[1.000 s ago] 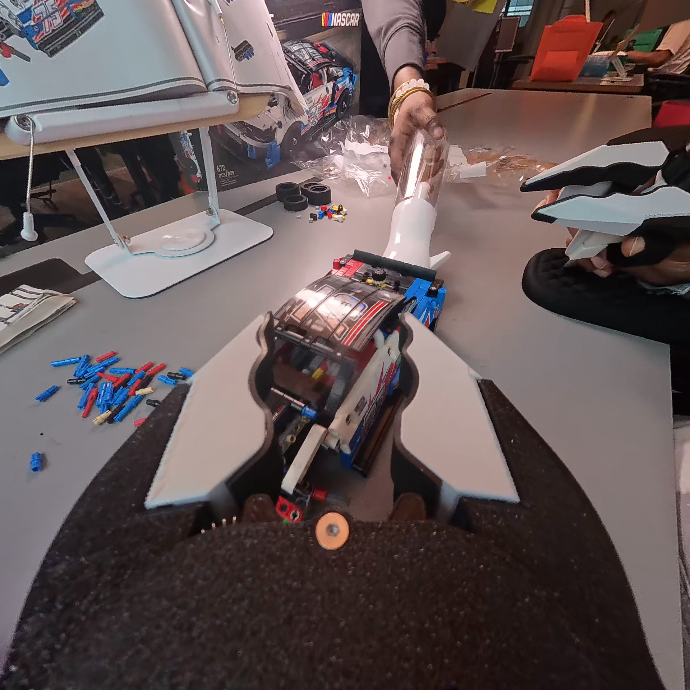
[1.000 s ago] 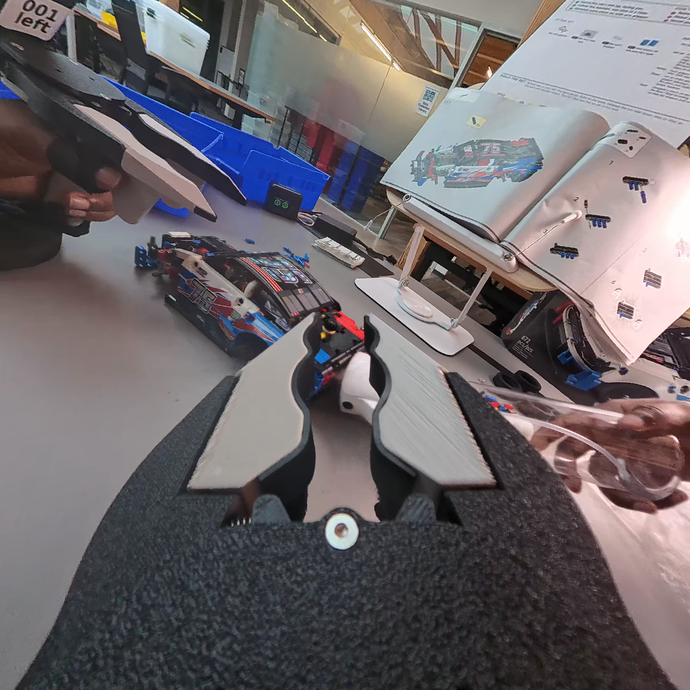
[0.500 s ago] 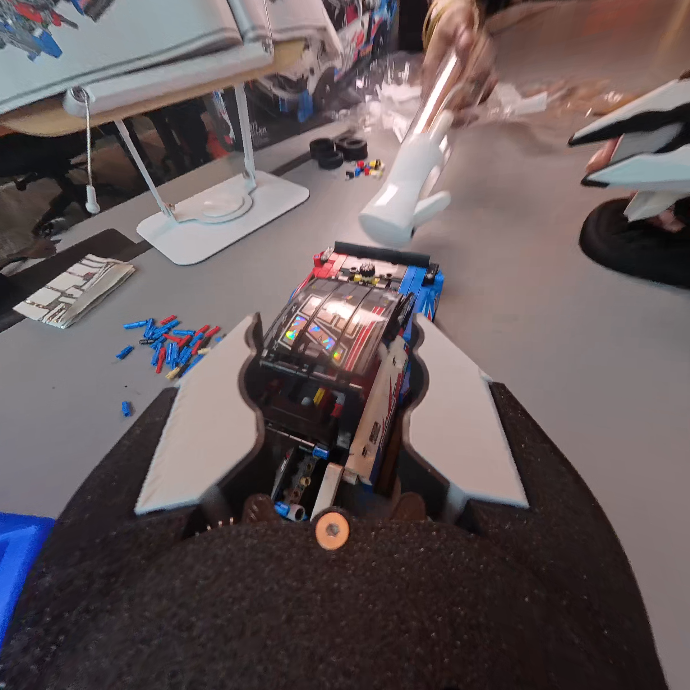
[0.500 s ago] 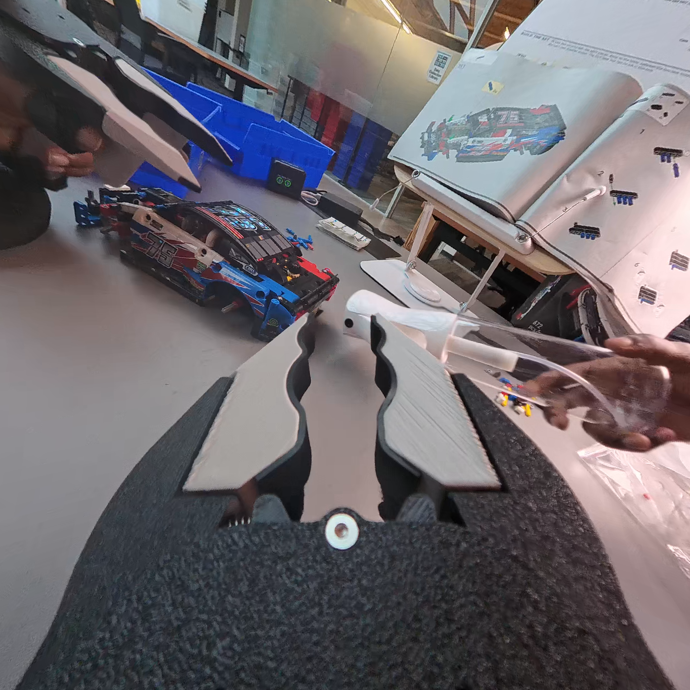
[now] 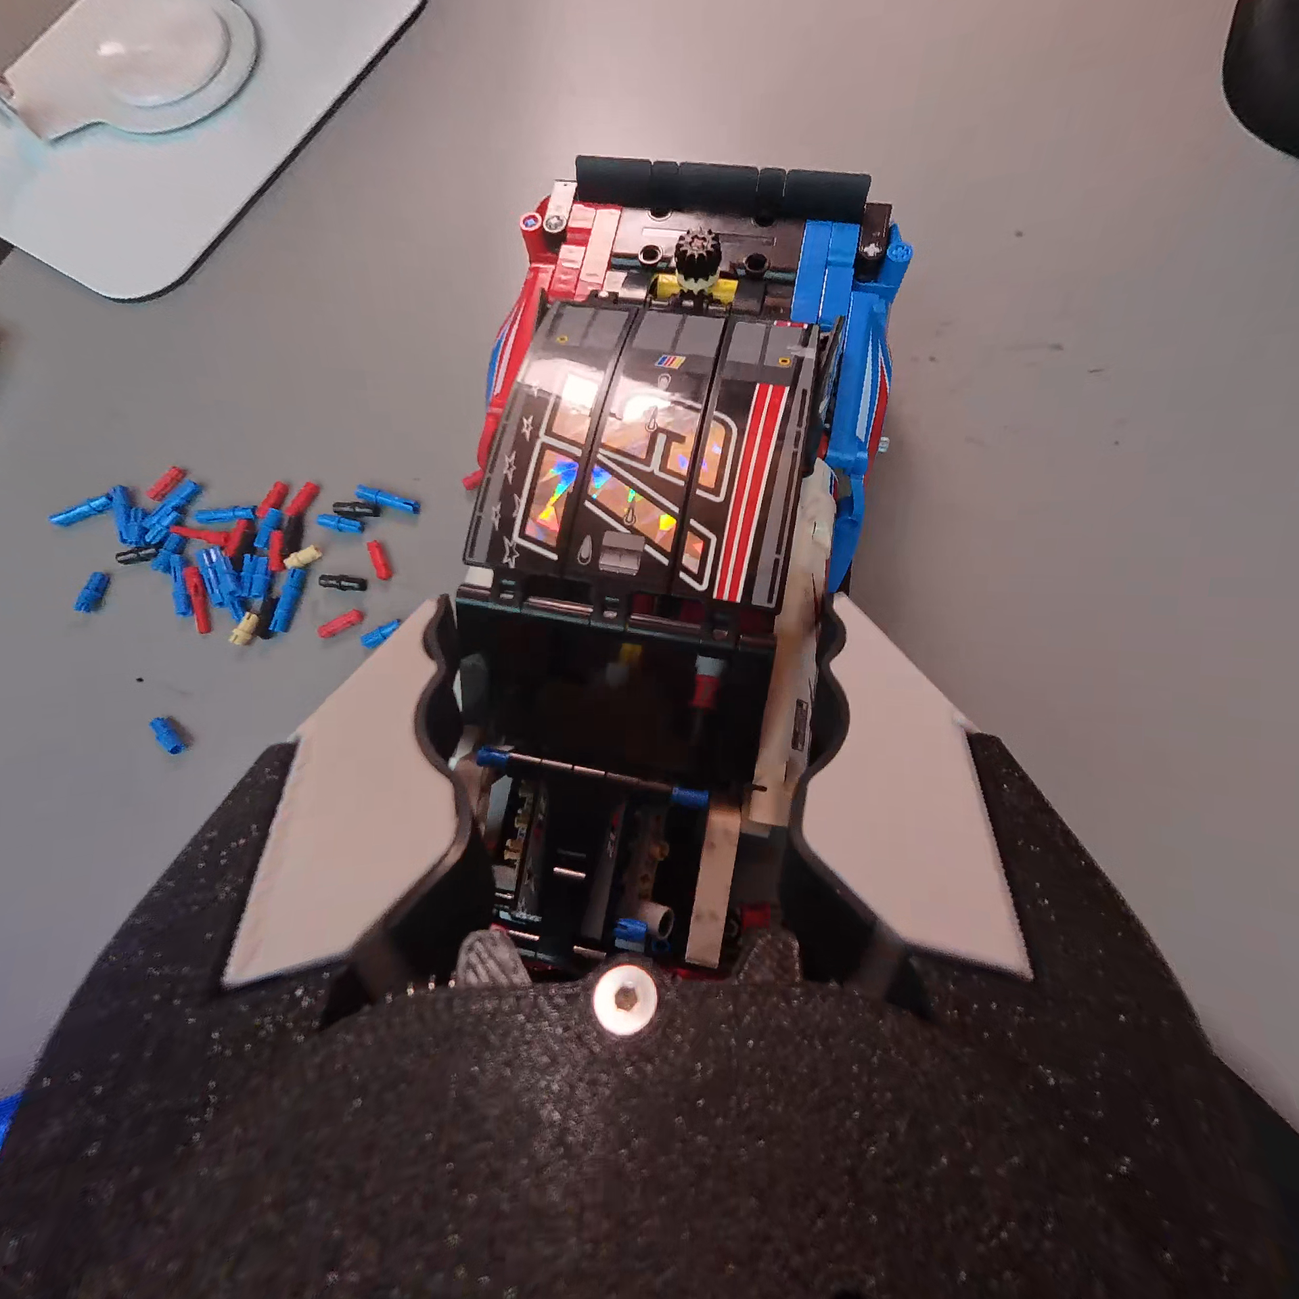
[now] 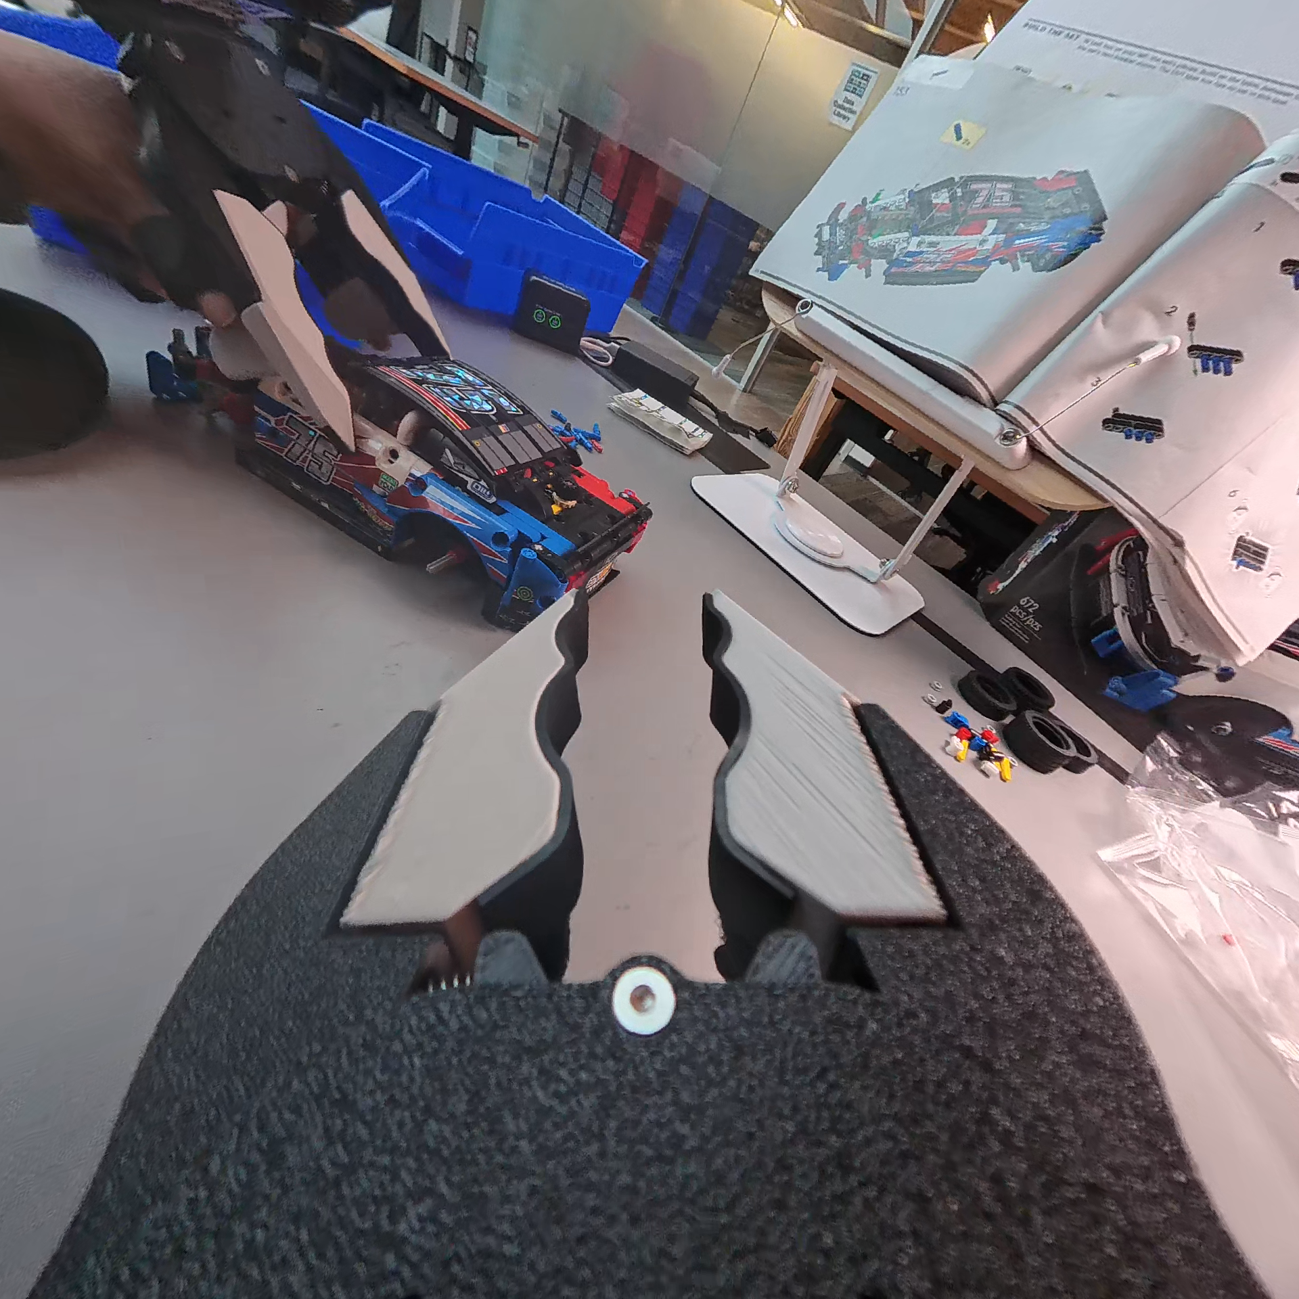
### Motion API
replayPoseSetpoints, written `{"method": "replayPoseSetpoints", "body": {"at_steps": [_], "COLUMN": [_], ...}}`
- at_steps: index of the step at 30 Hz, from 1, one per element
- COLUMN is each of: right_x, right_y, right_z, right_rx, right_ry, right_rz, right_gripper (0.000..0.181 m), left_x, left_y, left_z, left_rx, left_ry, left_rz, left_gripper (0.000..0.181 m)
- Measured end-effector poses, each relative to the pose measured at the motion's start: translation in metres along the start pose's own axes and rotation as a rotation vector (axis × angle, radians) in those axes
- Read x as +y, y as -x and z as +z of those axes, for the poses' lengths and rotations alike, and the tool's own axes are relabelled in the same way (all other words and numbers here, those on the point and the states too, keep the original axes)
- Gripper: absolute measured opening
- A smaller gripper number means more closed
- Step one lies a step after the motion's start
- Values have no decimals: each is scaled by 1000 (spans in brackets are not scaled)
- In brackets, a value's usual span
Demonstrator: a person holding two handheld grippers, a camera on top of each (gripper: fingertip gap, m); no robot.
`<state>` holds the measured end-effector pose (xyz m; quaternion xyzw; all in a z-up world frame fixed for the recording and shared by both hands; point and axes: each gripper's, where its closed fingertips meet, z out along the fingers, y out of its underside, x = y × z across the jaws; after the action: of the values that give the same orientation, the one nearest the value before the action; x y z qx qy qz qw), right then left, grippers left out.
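A brick-built race car (image 5: 632, 457), black, red and blue with a shiny roof, stands on the grey table (image 5: 1054, 492). My left gripper (image 5: 637, 604) is open wide and points down over it. Its fingers (image 5: 365, 773) flank the cabin and the open front on both sides. The right wrist view shows the car (image 6: 436, 492) from the side, with the left gripper (image 6: 390, 393) over its roof. My right gripper (image 6: 643, 611) is open by a narrow gap and empty. It hovers low over the table, just short of the car's rear corner.
Loose blue, red and black pins (image 5: 232, 548) lie left of the car. A white book stand (image 6: 808, 548) holds an open manual (image 6: 1019, 211). Black tyres (image 6: 1019, 710), small parts (image 6: 977, 748), plastic bags (image 6: 1209, 864), a box (image 6: 1054, 597) and blue bins (image 6: 492, 225) surround them.
My left gripper has come down over the car, tilted steeply and opened wider. A person's hand with a clear tool with a white tip has left both views. My right gripper has drawn back.
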<state>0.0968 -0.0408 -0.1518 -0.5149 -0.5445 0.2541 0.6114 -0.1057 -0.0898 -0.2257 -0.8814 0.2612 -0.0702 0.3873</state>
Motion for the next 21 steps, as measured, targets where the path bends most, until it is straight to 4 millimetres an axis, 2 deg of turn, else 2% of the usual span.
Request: {"method": "replayPoseSetpoints", "body": {"at_steps": [5,9,17,21], "right_x": [0,0,7,10], "right_y": [0,1,11,20], "right_z": [0,0,8,18], "right_rx": [7,1,-43,-100], "right_ry": [-2,2,69,123], "right_rz": [-8,-8,-58,-107], "right_gripper": [29,27,26,26], "left_x": [-5,-22,-50,-67], "left_y": [-4,-19,-46,-56], "left_z": [2,4,30,46], "left_rx": [15,86,100,96], "left_ry": [12,-38,2,10], "left_rz": [-15,-97,-93,-103], "left_gripper": [97,84,83,84]}}
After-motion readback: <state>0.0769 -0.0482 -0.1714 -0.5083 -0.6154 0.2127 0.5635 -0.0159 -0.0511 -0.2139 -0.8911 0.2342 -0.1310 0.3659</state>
